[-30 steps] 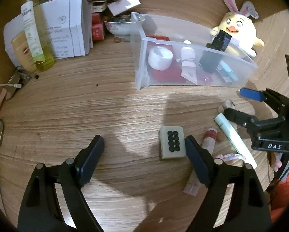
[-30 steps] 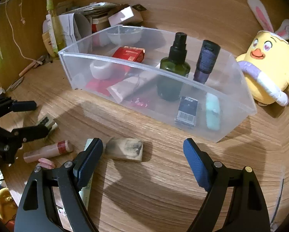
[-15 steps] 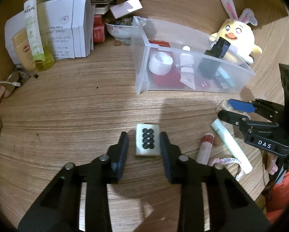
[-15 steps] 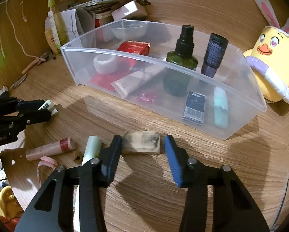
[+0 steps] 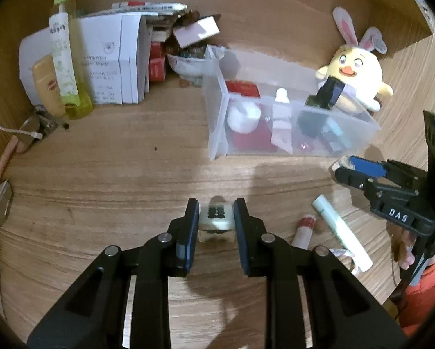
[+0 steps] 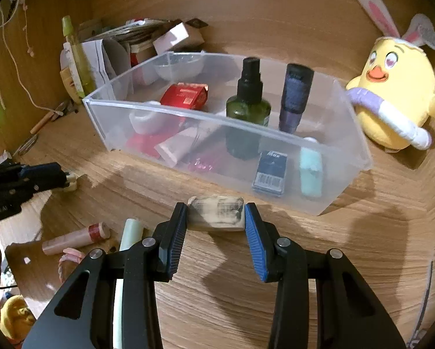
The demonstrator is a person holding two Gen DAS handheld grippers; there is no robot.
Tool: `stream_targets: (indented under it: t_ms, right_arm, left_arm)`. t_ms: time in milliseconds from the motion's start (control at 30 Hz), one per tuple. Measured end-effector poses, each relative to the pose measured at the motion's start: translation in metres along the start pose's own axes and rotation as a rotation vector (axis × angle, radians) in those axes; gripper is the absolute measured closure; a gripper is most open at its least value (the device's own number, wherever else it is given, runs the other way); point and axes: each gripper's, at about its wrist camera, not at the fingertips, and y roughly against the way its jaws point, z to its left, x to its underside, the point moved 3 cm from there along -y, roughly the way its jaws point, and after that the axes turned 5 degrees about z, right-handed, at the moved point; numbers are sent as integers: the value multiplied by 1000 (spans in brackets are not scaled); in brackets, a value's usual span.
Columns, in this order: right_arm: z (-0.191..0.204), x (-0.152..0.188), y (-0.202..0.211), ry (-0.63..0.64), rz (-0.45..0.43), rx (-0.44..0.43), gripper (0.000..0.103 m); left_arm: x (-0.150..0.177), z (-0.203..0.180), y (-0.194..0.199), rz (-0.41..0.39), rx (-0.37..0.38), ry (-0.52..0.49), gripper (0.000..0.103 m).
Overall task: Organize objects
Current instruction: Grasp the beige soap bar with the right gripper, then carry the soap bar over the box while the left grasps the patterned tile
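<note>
My left gripper (image 5: 216, 213) is shut on a small cream tile with black dots (image 5: 216, 222), low over the wooden tabletop. My right gripper (image 6: 216, 213) is shut on a beige block with dark smudges (image 6: 217, 215), gripped by its two ends just in front of the clear plastic bin (image 6: 188, 116). Each gripper shows in the other's view: the right one (image 5: 340, 168) beside the bin (image 5: 217, 122), the left one (image 6: 64, 179) at the left edge with the tile at its tip. The bin holds bottles, a red box, a white jar and tubes.
A pink tube (image 5: 304, 231) and a pale green tube (image 5: 342, 232) lie on the table between the grippers, with a pink hair tie (image 6: 69, 254) nearby. A yellow plush chick (image 6: 391, 99) stands right of the bin. Papers, boxes and a yellow-green bottle (image 5: 63, 46) crowd the back left.
Both grippers went from wide open to shut. The left jaws closed on the dotted tile, the right jaws on the beige block. Neither hand shifted much.
</note>
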Motion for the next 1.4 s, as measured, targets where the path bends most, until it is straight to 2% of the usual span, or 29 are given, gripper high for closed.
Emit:
stream_targets:
  t_ms: [200,600,633,667,700,833,1000,1067,1100,1200,1400]
  right_arm:
    - [-5,-4,11,-13,-28,-10,66]
    - [-22,-17,43,-56,-116,0,66]
    - [-24,-19,46,-61,-125,1,66]
    - [-25,-20,48,-65,-133,1,66]
    - [-26,-21,50,-67,-139,1,66]
    - [-30,-26,57,-78,-164,0,66]
    - [-34,-26,58,-88,-169,0,66]
    - [-35,-27,58,-90,-168,2,66]
    - [-36,-27,58,-91,-168,3,66]
    - [-40,-29,58,-100,-173,0,66]
    - [-47,-37,61,-108,-189,16,66]
  left_arm:
    - [-8,-4,12,-51,-1,3,79]
    - [-26,-19,29,-122,44,8,80]
    - [-28,-20,30,-129,48,6,82]
    - [-30,-22,32,-134,51,4,89]
    - [-33,-23,33,-138,53,1,90]
    - [-42,-28,37,-163,56,-7,90]
    - [-41,-22,35,-149,60,-2,89]
    - [-38,-18,29,-116,50,-4,83]
    - [-36,-16,26,-101,45,-3,74]
    - [-27,-8,15,-61,21,2,59]
    - [-10,0,-12,36,-12,-8,56]
